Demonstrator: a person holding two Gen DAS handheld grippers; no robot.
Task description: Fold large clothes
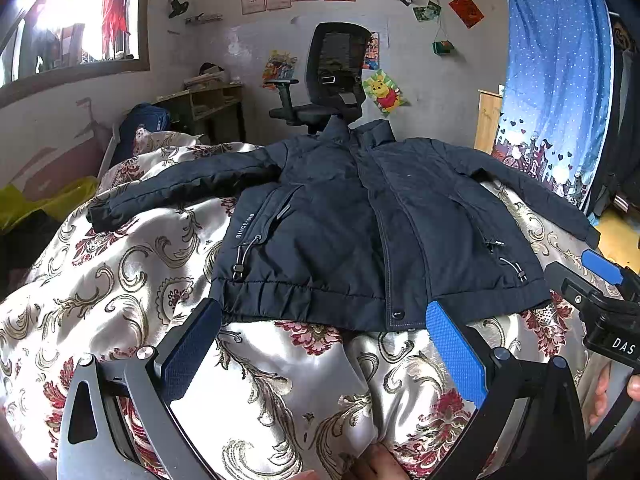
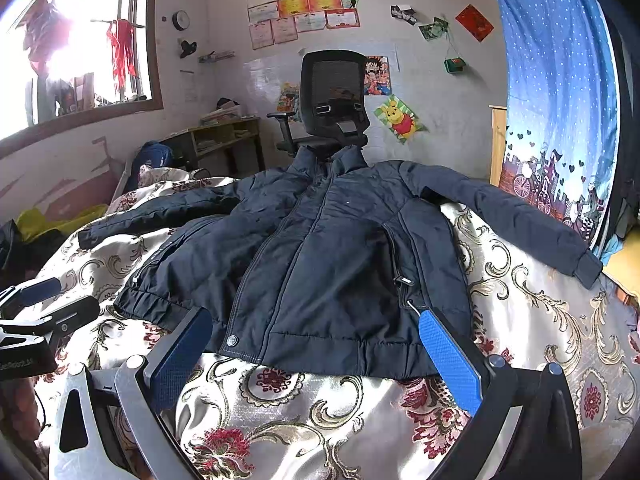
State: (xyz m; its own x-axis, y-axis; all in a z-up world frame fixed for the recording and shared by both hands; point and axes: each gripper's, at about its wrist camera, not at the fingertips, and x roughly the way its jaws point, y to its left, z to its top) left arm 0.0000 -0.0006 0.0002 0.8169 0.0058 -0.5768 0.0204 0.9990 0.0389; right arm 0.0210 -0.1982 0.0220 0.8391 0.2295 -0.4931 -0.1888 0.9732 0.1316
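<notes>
Currently, left wrist view: quilted navy jacket (image 1: 360, 220) lies flat, front up, sleeves spread, on the bed (image 1: 120, 280) with its glossy floral satin cover. Left claw (image 1: 324, 344) gapes wide, empty, textured blue pads just short of the ribbed hem.

Right wrist view: same jacket (image 2: 320, 260); right claw (image 2: 316, 344) wide apart, empty, pads overlapping the hem in view; contact unclear.

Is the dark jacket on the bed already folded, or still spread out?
Spread out. The jacket lies flat on the quilt, front up, both sleeves stretched sideways, nothing folded over.
</notes>
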